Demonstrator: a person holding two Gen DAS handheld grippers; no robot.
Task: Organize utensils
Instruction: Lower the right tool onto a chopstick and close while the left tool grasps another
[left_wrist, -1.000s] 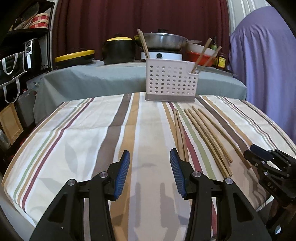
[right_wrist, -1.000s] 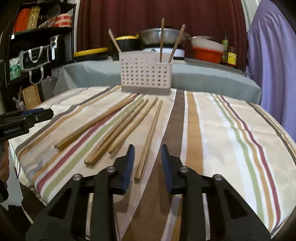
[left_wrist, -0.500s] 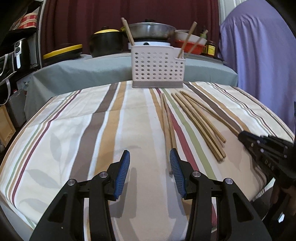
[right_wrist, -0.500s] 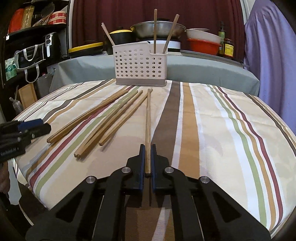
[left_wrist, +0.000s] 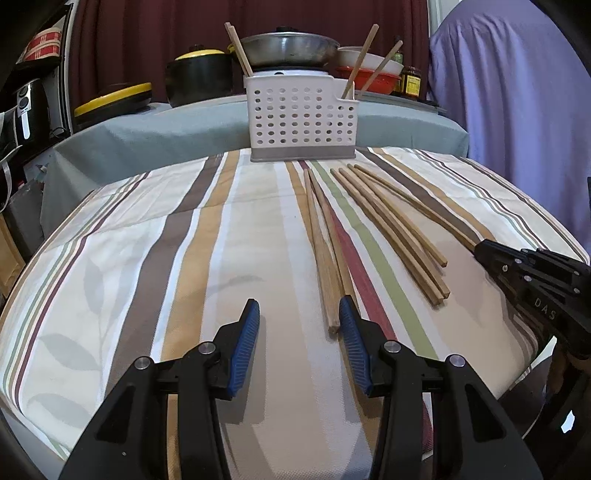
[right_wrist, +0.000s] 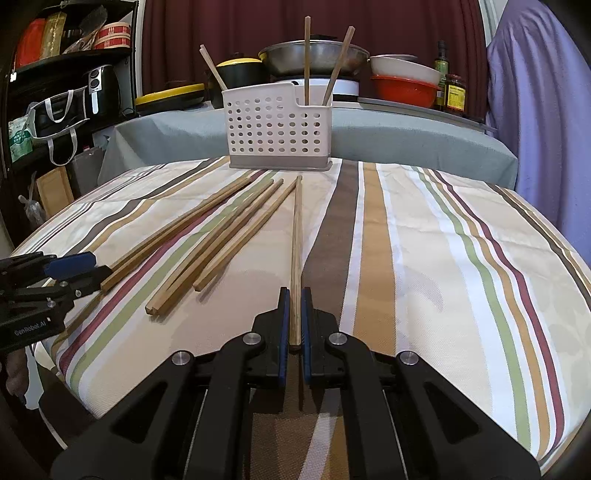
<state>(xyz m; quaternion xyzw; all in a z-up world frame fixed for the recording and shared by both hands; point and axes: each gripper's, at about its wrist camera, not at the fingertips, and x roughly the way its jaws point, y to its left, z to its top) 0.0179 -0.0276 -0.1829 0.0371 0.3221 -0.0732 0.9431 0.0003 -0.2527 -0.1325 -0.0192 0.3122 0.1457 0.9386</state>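
Several wooden chopsticks lie on the striped tablecloth in front of a white perforated utensil holder (left_wrist: 303, 122), which also shows in the right wrist view (right_wrist: 277, 129) with three chopsticks standing in it. My right gripper (right_wrist: 294, 302) is shut on the near end of one chopstick (right_wrist: 296, 236), which points toward the holder. My left gripper (left_wrist: 299, 314) is open, low over the cloth, with a pair of chopsticks (left_wrist: 325, 254) ending just inside its right finger (left_wrist: 352, 332). A further bunch (left_wrist: 395, 229) lies to their right.
The striped table (right_wrist: 443, 258) drops off at its rounded edges. Behind it a grey-covered counter (left_wrist: 166, 129) carries pots, a wok and bowls. A shelf with appliances and bags (right_wrist: 59, 103) stands at the left. A purple cloth (left_wrist: 517, 110) hangs at the right.
My right gripper closed on the rightmost chopstick and holds it. My left gripper moved forward and right toward the pair of chopsticks, staying open.
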